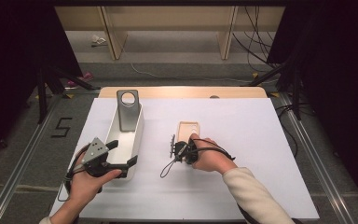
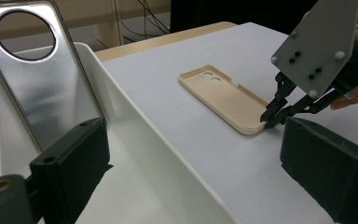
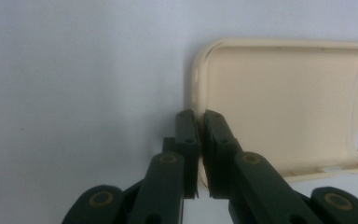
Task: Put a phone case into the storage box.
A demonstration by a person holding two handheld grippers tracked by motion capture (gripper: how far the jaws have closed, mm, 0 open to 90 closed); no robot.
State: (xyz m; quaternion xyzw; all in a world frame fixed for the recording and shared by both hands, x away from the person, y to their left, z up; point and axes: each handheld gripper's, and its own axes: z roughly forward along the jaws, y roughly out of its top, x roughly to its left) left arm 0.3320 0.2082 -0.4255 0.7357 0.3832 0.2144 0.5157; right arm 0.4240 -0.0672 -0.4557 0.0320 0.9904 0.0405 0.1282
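Beige phone case (image 1: 188, 130) lies flat, open side up, mid-frame on the white tabletop (image 1: 242, 140) in the high view. Right tool (image 3: 199, 116) is pinching the case's near edge wall at a corner, one jaw inside, one outside. Left tool (image 1: 121, 152) sits spread at lower left, its jaws astride the near end of the white tray (image 1: 137, 133). A silver phone back panel (image 1: 127, 109) leans upright in the tray's far end.

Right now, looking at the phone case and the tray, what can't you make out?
- Phone case: far end cut off by the right gripper view's edge; in the high view the right hand covers its near end.
- Metal plate: foot hidden behind the left gripper in its own view.
- White tray: near end hidden under that gripper in the high view.
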